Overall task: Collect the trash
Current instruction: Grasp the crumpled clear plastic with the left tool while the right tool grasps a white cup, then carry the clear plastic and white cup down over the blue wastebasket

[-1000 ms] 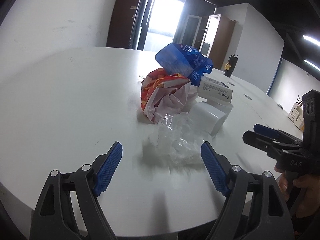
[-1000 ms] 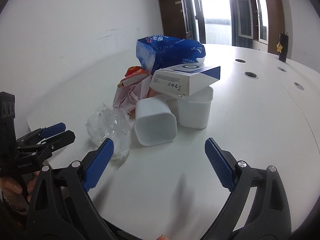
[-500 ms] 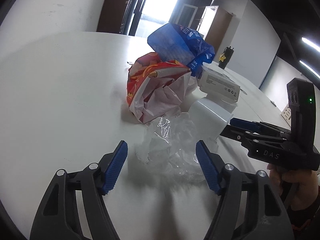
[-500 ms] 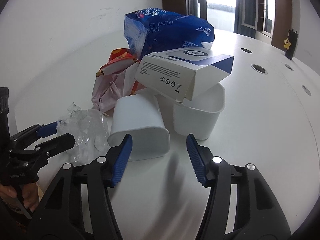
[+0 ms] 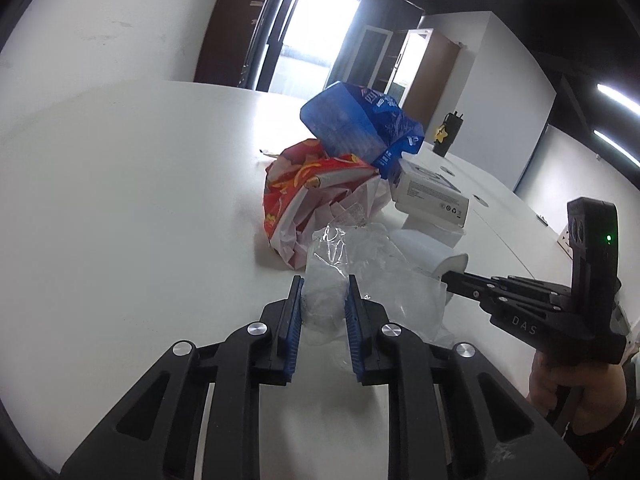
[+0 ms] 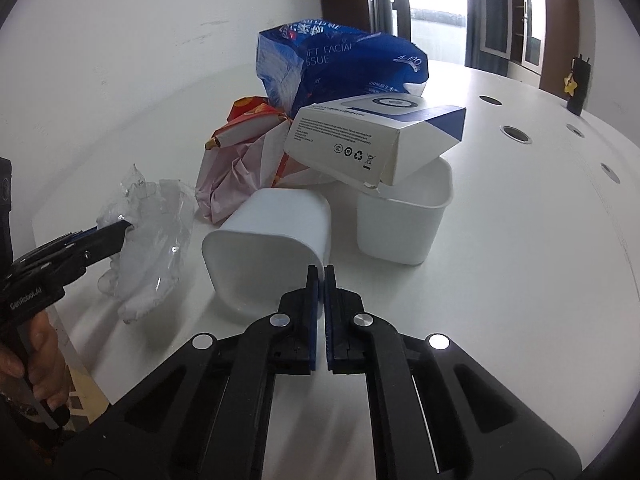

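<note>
Two pairs of tongs at the grasping step of trash collection. The left tongs [image 5: 322, 300] are nearly closed, their blue pads pinching a fold of the crumpled clear plastic wrapper [image 5: 360, 276], which lies on the white table [image 5: 120, 200] directly ahead of them. The right tongs [image 6: 320, 280] are closed to a narrow slit on the rim wall of the tipped white plastic cup [image 6: 272, 240], which lies on its side with its mouth toward them; whether the wall is firmly clamped cannot be told for certain.

Beyond both tongs sits the remaining pile: a red-and-orange snack wrapper [image 5: 304, 184], a blue facial-tissue pack [image 6: 340, 64], and a white-and-blue cardboard box [image 6: 372, 140] resting tilted on an upright white plastic tub [image 6: 404, 224] just right of the cup.

Judged from this arrangement, collection has barely begun: two items are gripped, none yet removed. The next move would call for lifting both clear of the table. The film is limp and may slip or trail. The cup appears to touch the snack wrapper behind it, so a straight upward lift seems safest. No bin is visible.
</note>
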The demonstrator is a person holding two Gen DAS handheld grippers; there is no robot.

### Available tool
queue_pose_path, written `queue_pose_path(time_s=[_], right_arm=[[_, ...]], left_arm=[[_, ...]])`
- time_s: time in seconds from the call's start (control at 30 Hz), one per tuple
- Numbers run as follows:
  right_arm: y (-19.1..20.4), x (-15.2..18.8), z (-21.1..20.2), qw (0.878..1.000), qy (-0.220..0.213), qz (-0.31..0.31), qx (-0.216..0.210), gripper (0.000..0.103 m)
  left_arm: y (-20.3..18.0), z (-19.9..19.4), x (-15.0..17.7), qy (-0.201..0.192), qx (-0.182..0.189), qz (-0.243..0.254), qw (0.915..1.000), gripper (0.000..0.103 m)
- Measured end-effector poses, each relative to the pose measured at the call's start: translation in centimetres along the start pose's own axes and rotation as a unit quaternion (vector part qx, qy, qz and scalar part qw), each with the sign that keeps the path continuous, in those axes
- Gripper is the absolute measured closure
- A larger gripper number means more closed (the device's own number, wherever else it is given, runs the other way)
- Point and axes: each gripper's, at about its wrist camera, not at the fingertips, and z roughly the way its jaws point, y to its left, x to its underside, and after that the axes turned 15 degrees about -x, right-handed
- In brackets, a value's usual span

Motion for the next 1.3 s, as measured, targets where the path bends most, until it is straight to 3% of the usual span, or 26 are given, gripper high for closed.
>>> queue_pose_path(time_s=[0.63, 1.3], right_arm=[[2.3, 6.8, -8.6, 0.997, -0.075, 0.027, -0.019, 0.101], [9.4, 14.8, -13.7, 0.998, -0.059, -0.028, -0.026, 0.100]], left_arm=[[-2.4, -6.8, 2.8, -0.041, 0.008, 0.019, 0.9990, 0.084], [-2.4, -13.3, 7.8, -0.062, -0.019, 0.059, 0.9961, 0.085]])
